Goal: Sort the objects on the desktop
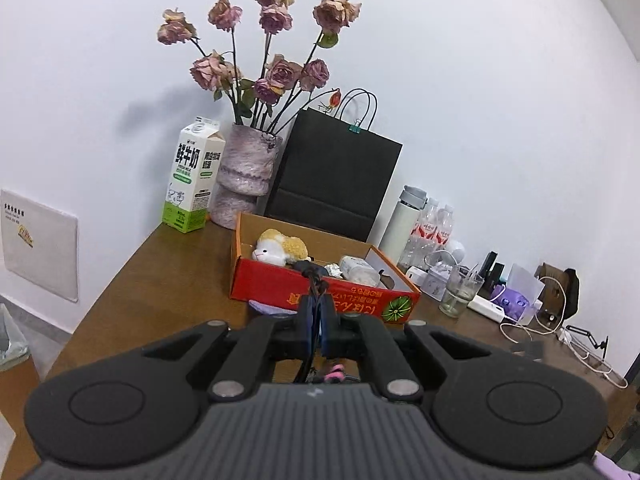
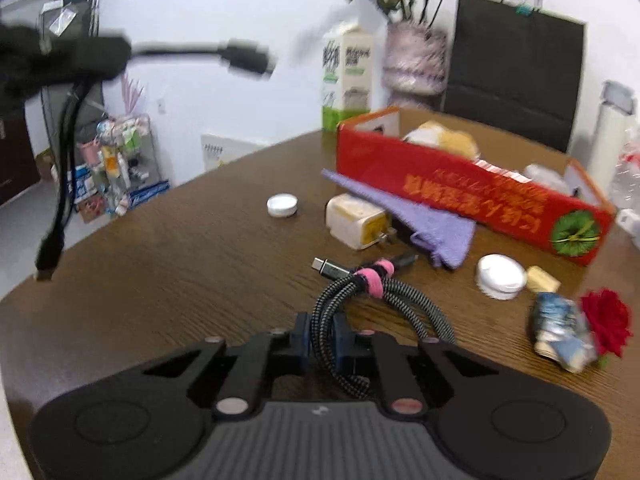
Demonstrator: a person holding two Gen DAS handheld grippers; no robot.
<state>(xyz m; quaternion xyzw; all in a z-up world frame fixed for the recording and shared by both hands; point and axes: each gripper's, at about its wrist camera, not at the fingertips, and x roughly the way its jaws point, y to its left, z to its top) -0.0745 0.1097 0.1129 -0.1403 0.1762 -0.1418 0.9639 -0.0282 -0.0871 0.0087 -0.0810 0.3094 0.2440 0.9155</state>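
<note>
My left gripper (image 1: 319, 312) is shut on a thin black cable (image 1: 316, 280) and holds it above the table, in front of the red cardboard box (image 1: 320, 294); the same cable dangles blurred at upper left in the right wrist view (image 2: 60, 184). The box holds a plush toy (image 1: 280, 249) and several small items. My right gripper (image 2: 323, 334) is shut on a braided grey cable (image 2: 384, 300) coiled with a pink strap (image 2: 374, 274), low over the wooden table (image 2: 180, 280).
Loose on the table: white charger (image 2: 358, 222), purple cloth pouch (image 2: 424, 220), two round white lids (image 2: 282, 205) (image 2: 500, 276), crumpled wrapper (image 2: 560, 332), red rose (image 2: 608, 322). Behind the box stand a milk carton (image 1: 192, 184), flower vase (image 1: 246, 176), black bag (image 1: 336, 176), bottles and a glass (image 1: 458, 290).
</note>
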